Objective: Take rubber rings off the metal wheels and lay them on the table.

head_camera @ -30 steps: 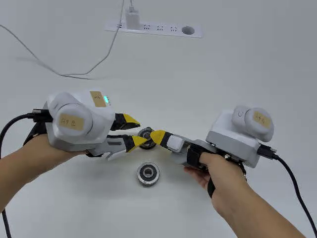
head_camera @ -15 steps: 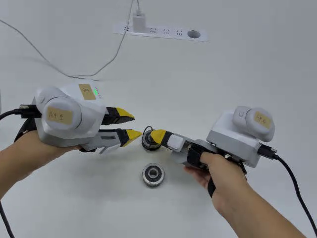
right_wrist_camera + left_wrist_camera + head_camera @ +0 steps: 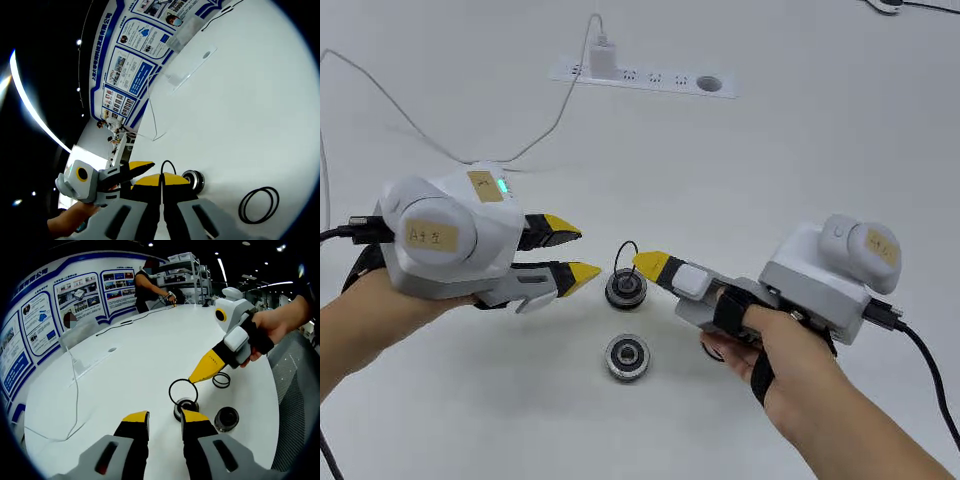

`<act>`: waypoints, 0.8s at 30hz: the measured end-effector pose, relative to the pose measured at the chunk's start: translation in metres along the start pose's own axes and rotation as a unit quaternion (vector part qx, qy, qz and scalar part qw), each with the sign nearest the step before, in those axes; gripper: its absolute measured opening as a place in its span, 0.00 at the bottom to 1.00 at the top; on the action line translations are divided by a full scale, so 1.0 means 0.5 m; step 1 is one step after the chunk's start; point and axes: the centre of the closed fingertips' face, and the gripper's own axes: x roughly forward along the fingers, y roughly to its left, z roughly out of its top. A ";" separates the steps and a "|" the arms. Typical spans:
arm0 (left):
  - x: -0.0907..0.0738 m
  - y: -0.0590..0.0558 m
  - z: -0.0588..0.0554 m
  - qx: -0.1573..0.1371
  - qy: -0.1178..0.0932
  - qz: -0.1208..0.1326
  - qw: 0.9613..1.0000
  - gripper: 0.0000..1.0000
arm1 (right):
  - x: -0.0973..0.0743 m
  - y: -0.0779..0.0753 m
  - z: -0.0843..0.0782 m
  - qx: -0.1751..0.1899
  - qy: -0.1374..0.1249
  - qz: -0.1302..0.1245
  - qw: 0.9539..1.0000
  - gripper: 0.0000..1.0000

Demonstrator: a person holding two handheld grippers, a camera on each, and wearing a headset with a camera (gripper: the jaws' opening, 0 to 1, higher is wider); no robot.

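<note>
Now the right hand-held gripper (image 3: 648, 263), jaws closed, is seemingly pinching a thin rubber ring (image 3: 629, 249), peeling it off the farther wheel (image 3: 625, 289). The left hand-held gripper (image 3: 578, 251) is hovering just beside that wheel, jaws partly apart, empty. Next, the ring is needing a clean lift away and a laying-down on the tabletop (image 3: 770, 160) near the freed rings (image 3: 259, 204).

The white left gripper (image 3: 582, 251) and right gripper (image 3: 645, 262) have yellow tips; rubber ring (image 3: 169, 391) black, table (image 3: 770, 150) white.
</note>
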 end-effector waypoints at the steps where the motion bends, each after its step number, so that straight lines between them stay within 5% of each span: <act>1: 0.002 -0.004 0.001 0.001 0.001 -0.002 1.000 0.26 | -0.009 -0.005 0.002 0.001 -0.002 -0.004 1.000 0.01; 16: -0.005 -0.041 0.014 0.003 -0.008 -0.011 1.000 0.26 | -0.109 -0.090 -0.008 0.068 -0.035 -0.055 0.996 0.01; 24: -0.005 -0.052 0.016 0.000 -0.009 -0.016 1.000 0.25 | -0.135 -0.106 -0.023 0.083 -0.040 -0.068 0.993 0.01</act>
